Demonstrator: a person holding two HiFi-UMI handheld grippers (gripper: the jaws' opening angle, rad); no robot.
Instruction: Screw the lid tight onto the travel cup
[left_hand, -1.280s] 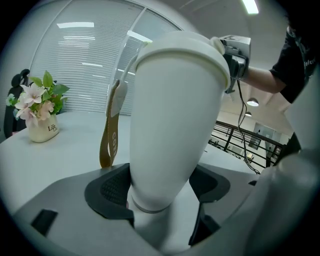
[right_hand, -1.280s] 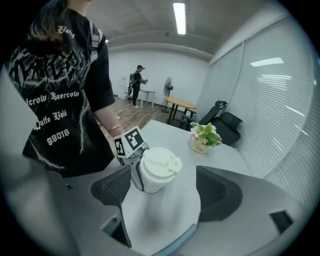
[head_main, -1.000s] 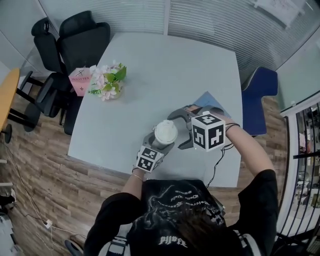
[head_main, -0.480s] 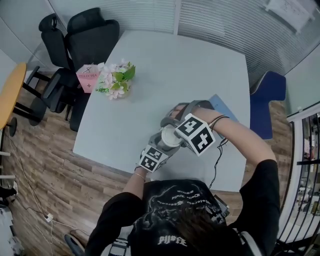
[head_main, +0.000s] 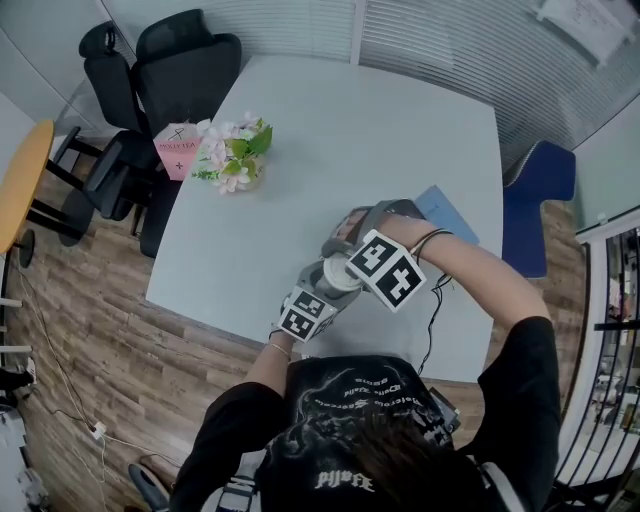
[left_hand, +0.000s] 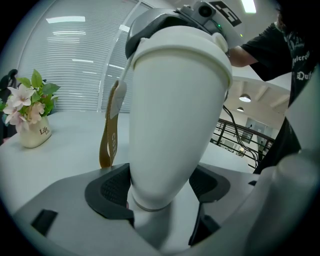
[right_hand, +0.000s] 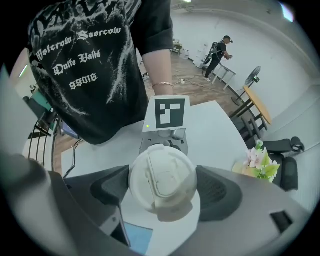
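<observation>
The left gripper clamps the cup low down, the right gripper has just closed onto its lid — the flower vase at ten o'clock reads "Life".

We count one cup, one lid, one left gripper, one right gripper, one flowerpot, two black chairs, one blue chair, one table.

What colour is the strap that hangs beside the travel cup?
Mustard brown strap, seen best in the left gripper view.
</observation>
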